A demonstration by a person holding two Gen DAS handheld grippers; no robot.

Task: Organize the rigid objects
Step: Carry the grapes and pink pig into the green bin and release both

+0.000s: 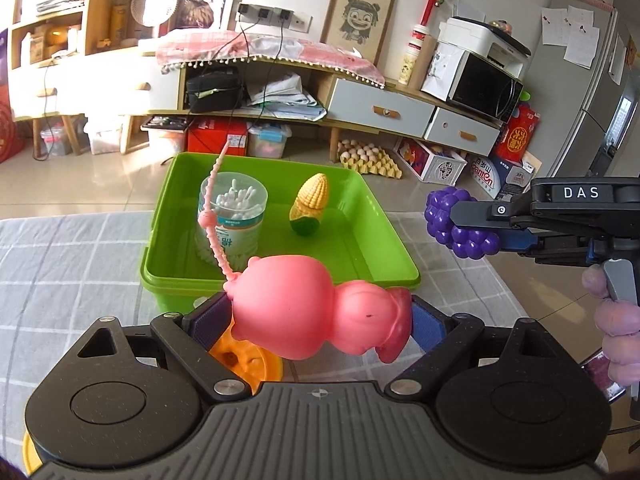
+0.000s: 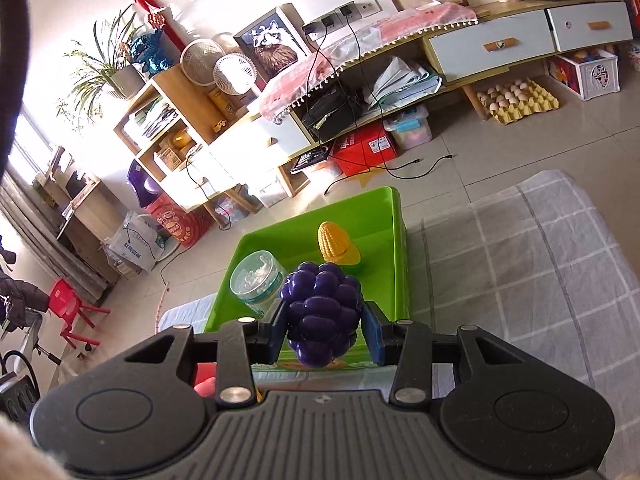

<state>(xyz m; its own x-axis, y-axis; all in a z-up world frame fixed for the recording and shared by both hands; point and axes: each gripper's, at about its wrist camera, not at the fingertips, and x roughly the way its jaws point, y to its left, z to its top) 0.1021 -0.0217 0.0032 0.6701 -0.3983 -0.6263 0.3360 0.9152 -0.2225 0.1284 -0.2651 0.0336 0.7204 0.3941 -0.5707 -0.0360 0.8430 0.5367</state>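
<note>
Pink hollow-looking plastic pig toy (image 1: 320,308), likely light and slick, sits gripped across its body in the left gripper (image 1: 316,320) jaws while the right gripper (image 2: 326,330) jaws clamp a purple plastic grape cluster (image 2: 322,312), both near the green plastic bin (image 1: 360,184) at the table's far edge.

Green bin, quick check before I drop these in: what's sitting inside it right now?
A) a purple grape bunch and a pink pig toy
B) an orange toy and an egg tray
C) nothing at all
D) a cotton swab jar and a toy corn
D: the left wrist view shows the cotton swab jar and the toy corn standing inside the green bin.
</note>
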